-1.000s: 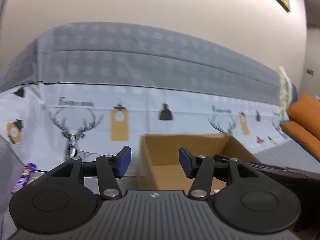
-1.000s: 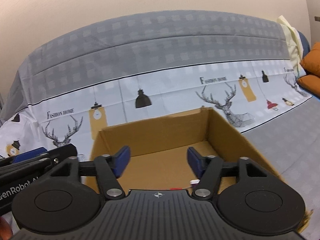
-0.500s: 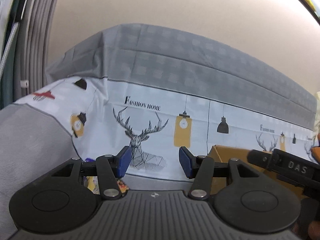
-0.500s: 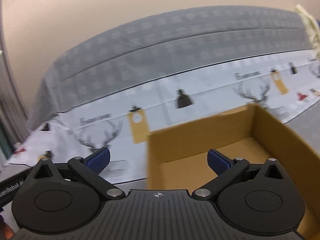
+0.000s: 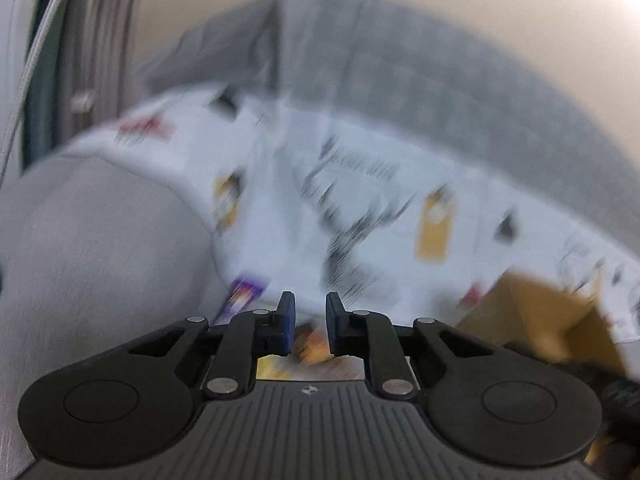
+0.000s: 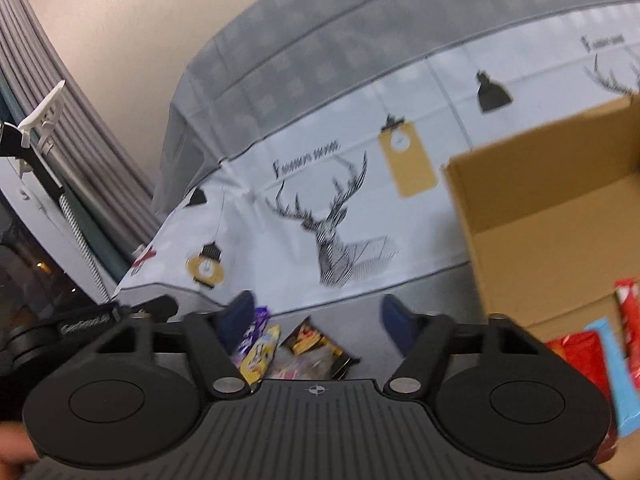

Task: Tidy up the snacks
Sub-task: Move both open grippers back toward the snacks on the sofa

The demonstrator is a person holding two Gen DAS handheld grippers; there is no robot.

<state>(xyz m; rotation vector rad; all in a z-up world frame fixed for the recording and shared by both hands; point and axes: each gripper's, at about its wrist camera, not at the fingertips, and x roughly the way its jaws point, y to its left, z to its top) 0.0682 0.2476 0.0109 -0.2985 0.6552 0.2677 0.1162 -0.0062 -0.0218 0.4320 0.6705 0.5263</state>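
Two wrist cameras are looking forward over black two-finger grippers with blue pads, above a grey surface backed by a white cloth printed with deer heads and hanging lamps. The left view is heavily blurred. In it the left gripper [image 5: 307, 322] is closing, its jaws standing narrow with only a slim gap between the pads; nothing is visibly pinched between them, though the blur is making that hard to judge. Just beyond and below its fingertips, a purple snack packet [image 5: 244, 294] is lying to the left and a smear of yellow and orange wrappers [image 5: 310, 346] is showing through the gap. A cardboard box [image 5: 548, 320] is sitting to the right. In the sharper right view, the right gripper [image 6: 316, 320] is also closing, its jaws about half open with nothing between the pads. Beneath it a small heap of snacks [image 6: 294, 346] is lying on the grey surface, including a yellow and purple packet [image 6: 260, 346] near the left finger. The open cardboard box [image 6: 548, 200] is standing to the right, holding red packets [image 6: 576, 354] and a light blue one [image 6: 616, 372] along its near side.
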